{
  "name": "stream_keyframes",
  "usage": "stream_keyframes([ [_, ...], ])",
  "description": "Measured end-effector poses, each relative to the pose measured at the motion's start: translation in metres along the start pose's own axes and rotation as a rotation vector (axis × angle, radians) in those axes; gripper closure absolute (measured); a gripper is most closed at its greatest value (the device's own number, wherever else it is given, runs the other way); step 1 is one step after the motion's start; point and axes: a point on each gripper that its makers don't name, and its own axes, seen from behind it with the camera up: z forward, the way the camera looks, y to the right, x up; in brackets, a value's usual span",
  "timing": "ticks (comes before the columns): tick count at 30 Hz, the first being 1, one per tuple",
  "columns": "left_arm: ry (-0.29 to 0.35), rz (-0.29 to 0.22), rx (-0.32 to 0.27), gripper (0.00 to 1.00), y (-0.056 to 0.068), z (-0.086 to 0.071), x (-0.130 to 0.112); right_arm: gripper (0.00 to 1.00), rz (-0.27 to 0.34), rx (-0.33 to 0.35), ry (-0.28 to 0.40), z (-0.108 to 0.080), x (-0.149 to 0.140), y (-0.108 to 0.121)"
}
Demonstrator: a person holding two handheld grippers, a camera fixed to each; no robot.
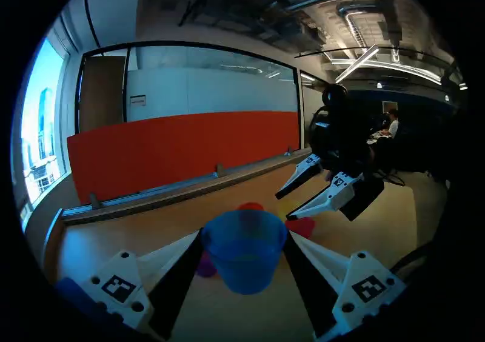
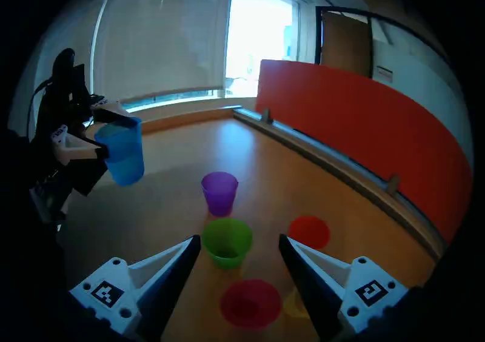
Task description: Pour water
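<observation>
- The left gripper [image 1: 244,239] holds a blue cup [image 1: 245,263]. Both of its fingers press on the sides of the cup, one on each side.
- In the right gripper view the blue cup [image 2: 121,151] is at the far left, lifted above the wooden table [image 2: 273,160]. It is nearly upright, with the left gripper [image 2: 115,137] closed around it. I cannot tell whether there is water inside.
- The right gripper [image 2: 239,240] is wide open and its fingers grip nothing.
- A green cup [image 2: 227,242] stands on the table. It appears between the two fingers of the right gripper, with a gap on each side.
- A purple cup [image 2: 219,192] stands just beyond the green cup, a little farther away.
- A red cup [image 2: 308,231] stands to the right of the green cup. A second, pink-red cup [image 2: 250,304] is nearer, below the green one in this view.
- A small yellow thing [image 2: 294,305] lies just beside the pink-red cup. It is partly hidden by the right finger.
- In the left gripper view the right gripper [image 1: 285,206] is farther off at the right, above the table, with its fingers spread apart.
- An orange partition [image 1: 182,148] runs along the far edge of the table.
</observation>
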Motion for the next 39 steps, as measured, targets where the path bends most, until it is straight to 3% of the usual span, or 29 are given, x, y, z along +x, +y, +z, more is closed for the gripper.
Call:
stream_keyframes([
  [11,0.017,-0.006,0.031,0.12,-0.008,-0.014,0.006,0.00,-0.006,0.025,-0.040,0.016,-0.001,-0.008],
  [39,0.025,-0.025,0.033,0.12,-0.013,-0.017,-0.003,0.00,0.015,0.044,-0.171,0.053,-0.034,-0.019],
])
